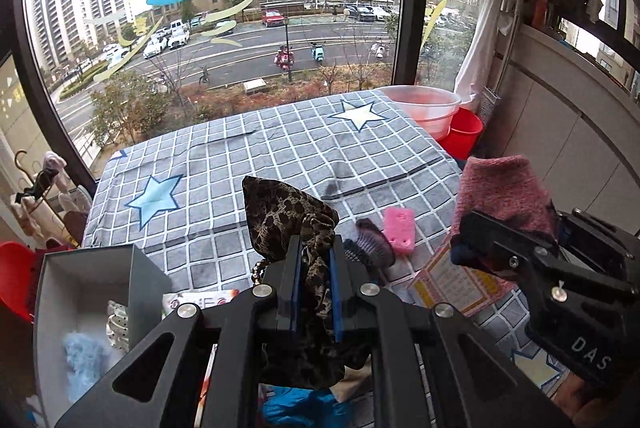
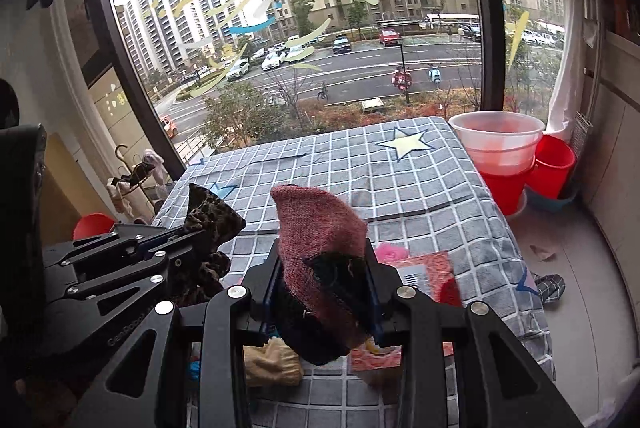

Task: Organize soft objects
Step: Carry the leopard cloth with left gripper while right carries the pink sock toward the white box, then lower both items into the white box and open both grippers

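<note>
My left gripper (image 1: 314, 256) is shut on a leopard-print cloth (image 1: 280, 212), which sticks up past the pads and hangs below them. It shows in the right wrist view too, the left gripper (image 2: 180, 240) and its leopard-print cloth (image 2: 210, 214) at the left. My right gripper (image 2: 324, 268) is shut on a pink knitted sock (image 2: 320, 224) with a dark heel; from the left wrist view the right gripper (image 1: 464, 248) and its pink knitted sock (image 1: 504, 192) are at the right. Both are above the near end of the grey checked table (image 1: 288, 148).
A grey open box (image 1: 92, 292) at the near left holds blue fluff (image 1: 82, 352) and a clear item. On the table lie a pink sponge (image 1: 398, 230), a striped grey sock (image 1: 374, 244), a printed card (image 1: 452, 280) and a cream glove (image 2: 272, 362). Basins and red buckets (image 2: 498, 152) stand at the far right.
</note>
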Demonstrator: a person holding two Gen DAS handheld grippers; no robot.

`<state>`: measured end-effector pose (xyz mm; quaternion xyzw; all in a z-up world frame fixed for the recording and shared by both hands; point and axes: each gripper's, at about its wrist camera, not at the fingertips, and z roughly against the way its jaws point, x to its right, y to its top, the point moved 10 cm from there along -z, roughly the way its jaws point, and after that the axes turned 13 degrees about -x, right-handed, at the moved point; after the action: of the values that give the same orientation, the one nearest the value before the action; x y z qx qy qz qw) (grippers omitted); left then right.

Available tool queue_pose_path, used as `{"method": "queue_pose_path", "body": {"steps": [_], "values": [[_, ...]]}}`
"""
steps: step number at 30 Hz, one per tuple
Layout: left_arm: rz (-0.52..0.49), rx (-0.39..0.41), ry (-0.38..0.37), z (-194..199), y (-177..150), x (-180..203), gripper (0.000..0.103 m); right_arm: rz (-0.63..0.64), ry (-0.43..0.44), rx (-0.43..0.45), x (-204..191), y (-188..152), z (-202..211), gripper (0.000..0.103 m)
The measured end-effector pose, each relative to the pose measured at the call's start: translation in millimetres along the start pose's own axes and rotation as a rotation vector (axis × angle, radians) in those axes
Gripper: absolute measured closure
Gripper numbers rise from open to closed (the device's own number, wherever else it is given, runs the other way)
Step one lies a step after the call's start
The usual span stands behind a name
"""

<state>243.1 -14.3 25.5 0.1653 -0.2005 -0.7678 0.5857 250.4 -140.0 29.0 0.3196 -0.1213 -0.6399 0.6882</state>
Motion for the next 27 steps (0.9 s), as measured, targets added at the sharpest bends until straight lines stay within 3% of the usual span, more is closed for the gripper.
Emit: {"method": "queue_pose_path", "body": {"steps": [8,15,20,27], "values": [[0.076,-0.032,0.001,-1.6,-50.1,-47.5,0.090,0.077,0.047,-0.089,-55.7,-34.0,-38.2,0.068],[0.191,-0.008,0.012,25.2,-93.1,-97.3,0.090,0.146,0.124,-0.166,-113.8,-62.6,-61.1,0.068],[0.255,0.018,0.051,44.0,-114.4,-133.8,0.090,0.228,0.168,-0.187,-166.2,-73.5,-67.5,0.068],[0.377,-0.010,0.071,41.0,-148.5,-185.2,0.090,0.337,0.194,-0.210,-222.6,-90.3,-77.2,0.068]]}}
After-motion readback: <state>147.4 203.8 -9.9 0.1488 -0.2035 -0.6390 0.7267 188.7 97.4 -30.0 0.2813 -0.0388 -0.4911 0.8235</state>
